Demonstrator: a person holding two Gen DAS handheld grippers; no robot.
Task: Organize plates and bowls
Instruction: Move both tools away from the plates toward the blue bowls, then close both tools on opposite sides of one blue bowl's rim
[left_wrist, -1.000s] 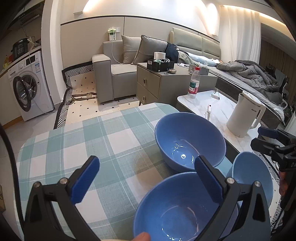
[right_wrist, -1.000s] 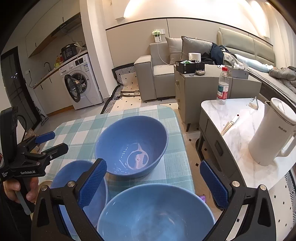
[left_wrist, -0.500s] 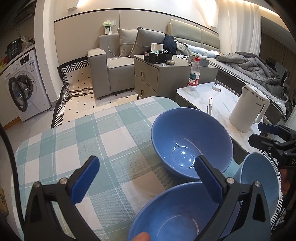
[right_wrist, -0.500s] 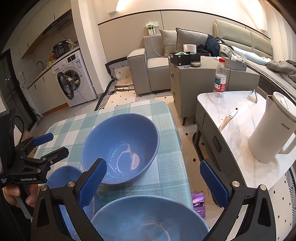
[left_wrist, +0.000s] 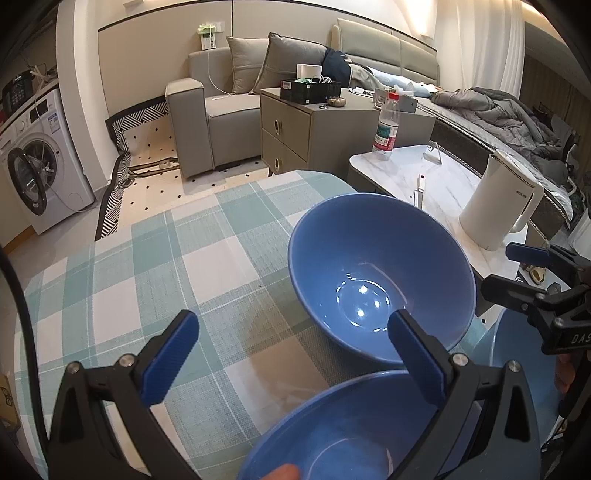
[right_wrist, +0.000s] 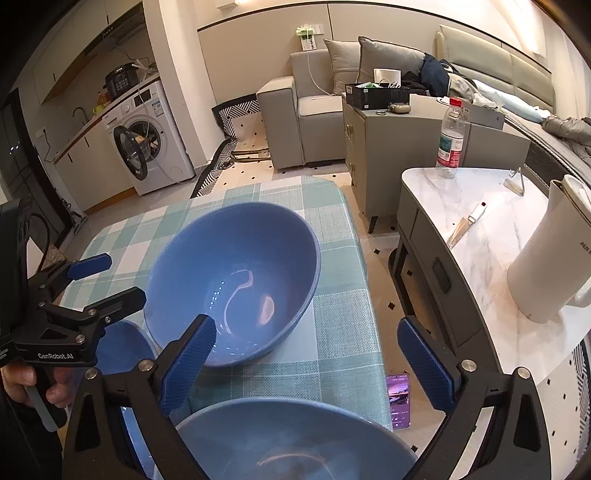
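Left tool (left_wrist: 291, 349): black angular frame, two blue ribbed pads, silver screw heads at the pivots. White lettering "GenRobot.AI" along the side (right_wrist: 55, 356), seen from the right wrist at 9 o'clock. Dark cable looping behind. Right tool (right_wrist: 306, 354): same black frame, blue pads, silver screws; partial white letters "DAS" at 3 o'clock in left view.

Blue bowls (left_wrist: 380, 277), teal-and-white checked tablecloth (left_wrist: 166, 280), white marbled table (right_wrist: 476, 236), white kettle (left_wrist: 498, 206)

Home studio flat: sofa (left_wrist: 221, 96), bed (left_wrist: 498, 107), washing machine (left_wrist: 40, 166).
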